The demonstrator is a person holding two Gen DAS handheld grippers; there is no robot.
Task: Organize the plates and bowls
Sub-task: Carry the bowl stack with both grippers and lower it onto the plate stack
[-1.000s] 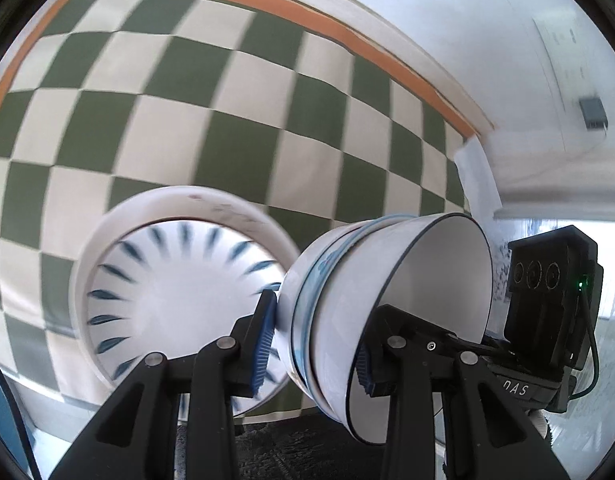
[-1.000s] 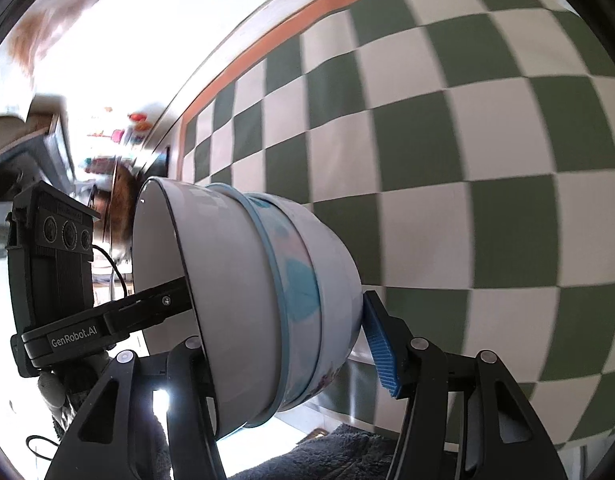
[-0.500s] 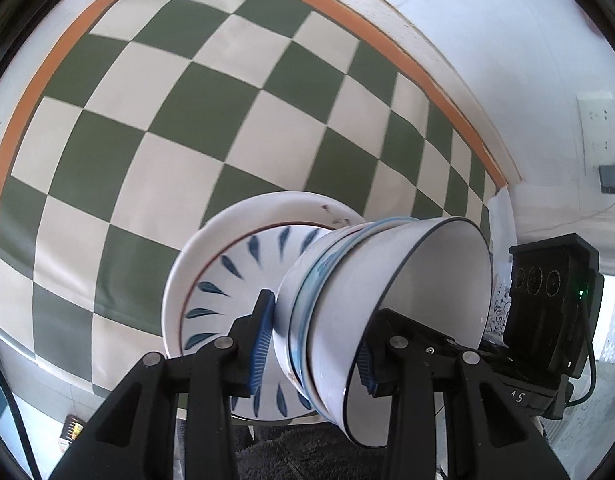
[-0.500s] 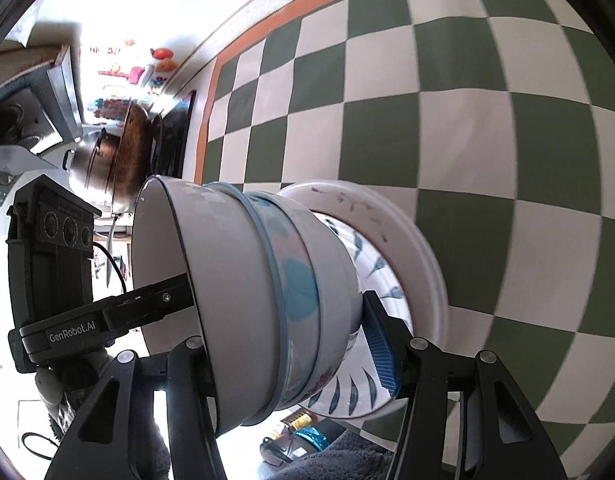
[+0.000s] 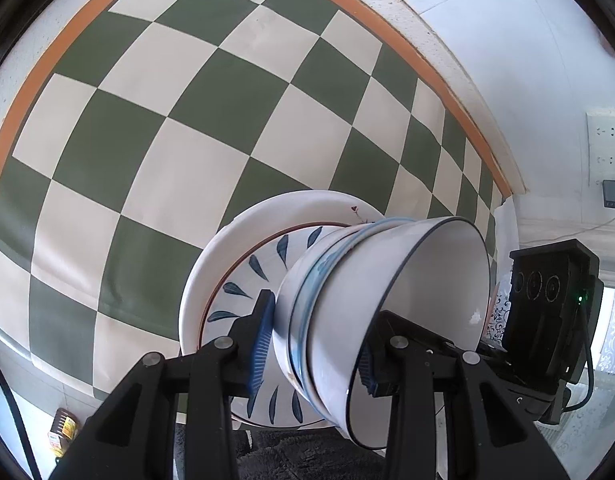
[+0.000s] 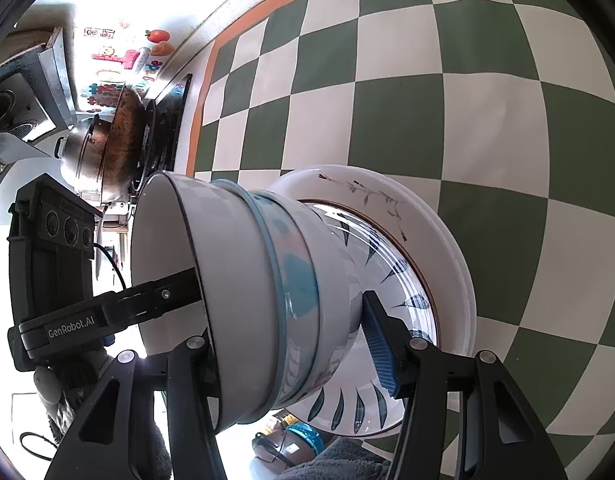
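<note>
A stack of nested white bowls (image 5: 387, 300), one with a blue rim, is tilted on its side between my two grippers. My left gripper (image 5: 315, 352) is shut on its wall, one finger inside the top bowl and one outside. My right gripper (image 6: 291, 356) is shut on the bowl stack (image 6: 259, 280) from the opposite side. Just behind the stack's base lies a blue-leaf plate (image 5: 243, 280) on a larger white plate (image 5: 227, 240). Whether the base touches the plates (image 6: 427, 220) I cannot tell.
The plates rest on a green-and-white checked mat (image 5: 187, 140) with an orange border. A wok (image 6: 119, 140) and a steel pot sit on a stove at the far left. A wall socket (image 5: 605, 148) is at the right. A grey rug (image 5: 307, 456) lies below the counter edge.
Both grippers carried the bowl stack sideways and a little down until the plates came in behind its base. Over the last half second they barely moved.
</note>
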